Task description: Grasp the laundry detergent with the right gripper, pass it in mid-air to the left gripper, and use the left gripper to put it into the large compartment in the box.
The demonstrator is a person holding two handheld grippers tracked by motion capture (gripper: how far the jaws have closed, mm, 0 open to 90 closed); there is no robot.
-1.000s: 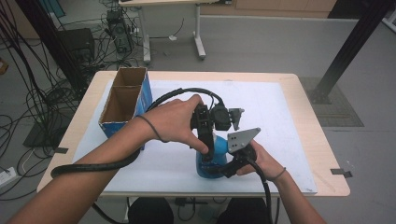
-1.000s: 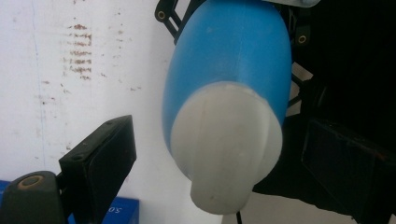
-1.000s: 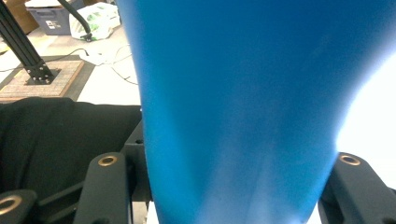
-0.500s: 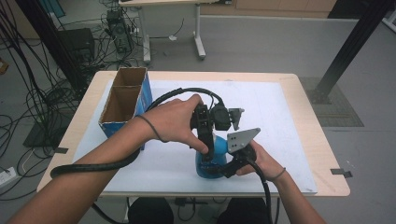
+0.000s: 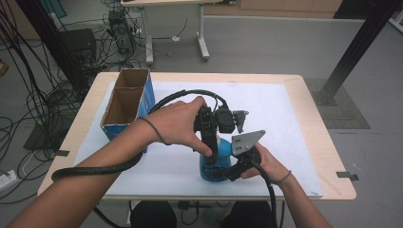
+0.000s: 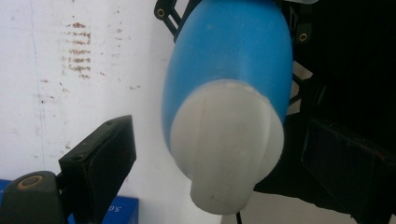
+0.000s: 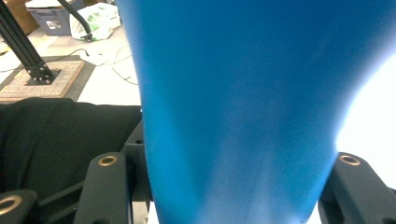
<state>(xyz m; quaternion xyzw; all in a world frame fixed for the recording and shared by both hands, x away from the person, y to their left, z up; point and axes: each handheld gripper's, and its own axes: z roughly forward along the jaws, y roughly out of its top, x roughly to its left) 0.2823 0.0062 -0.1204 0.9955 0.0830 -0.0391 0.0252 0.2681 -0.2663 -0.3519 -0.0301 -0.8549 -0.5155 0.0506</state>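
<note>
Blue bottle (image 5: 212,164) with a white cap (image 6: 227,144), upright near the front edge of the white mat (image 5: 285,114) on the table (image 5: 313,95). Squeezed low down between the two black jaws of the right gripper (image 5: 233,166), jaws pressed on both sides of the blue body (image 7: 238,107). Right hand (image 5: 266,164) behind that gripper, coming in from the bottom, with a grey three-cornered plate (image 5: 246,140) on top.

Left gripper (image 5: 211,142) held above the bottle, pointing down at the cap. Jaws apart, one on each side of the cap, not touching it, with mat showing between the cap and one jaw. Left hand (image 5: 178,124) wrapped round the black body of that gripper, thick black cable (image 5: 95,167) trailing back over the arm.

Open cardboard box (image 5: 127,102) with blue sides, standing at the left part of the table, well apart from the bottle. Brown specks (image 6: 77,51) on the mat, seen past the cap in the left gripper view. Grey floor (image 5: 266,42) beyond the table, with loose wires (image 5: 43,104) at the left.
</note>
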